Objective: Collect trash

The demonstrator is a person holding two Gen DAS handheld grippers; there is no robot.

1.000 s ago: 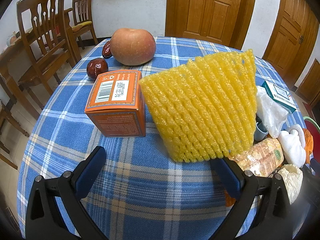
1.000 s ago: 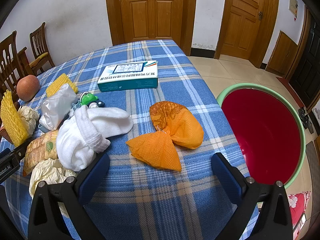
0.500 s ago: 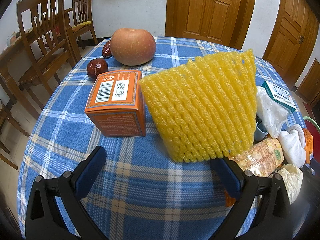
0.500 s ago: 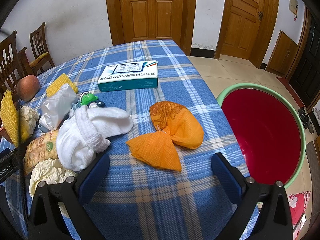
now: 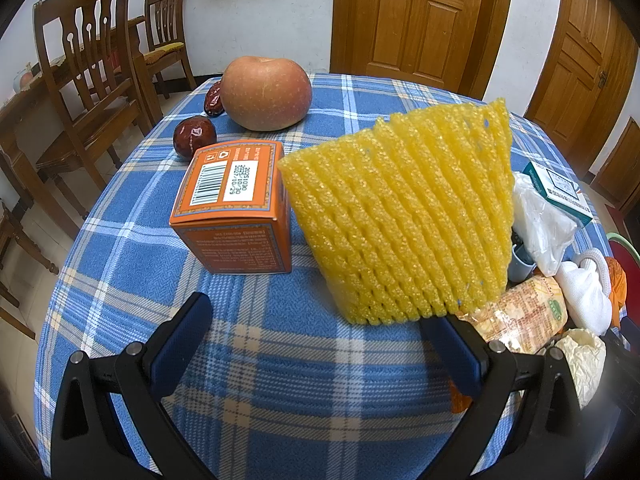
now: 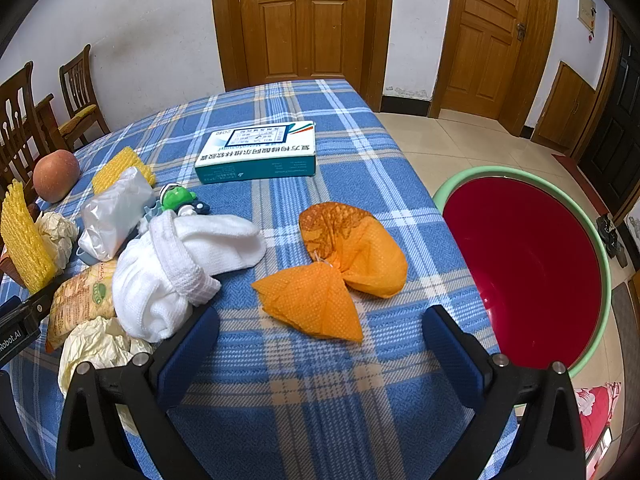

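the left gripper [image 5: 314,322] hangs low over the blue plaid tablecloth [image 5: 280,380], jaws spread wide with nothing between them. just ahead, the yellow foam fruit net [image 5: 404,216] stands on edge, its lower corner close to the right finger, though contact cannot be told. a closed orange carton [image 5: 234,204] sits beside the net, with an apple [image 5: 266,94] and two red dates [image 5: 195,136] beyond it.

the right gripper [image 6: 320,338] is likewise wide apart and empty, pointing at the crumpled orange mesh wrapper [image 6: 336,270] lying flat on the cloth. left of it lie a white sock [image 6: 180,268], a snack packet [image 6: 82,294], crumpled paper [image 6: 98,346] and a clear plastic bag [image 6: 114,212]. a closed teal-and-white box [image 6: 258,150] rests farther back. beside the table's right edge, the red basin [image 6: 528,264] with its green rim holds nothing.
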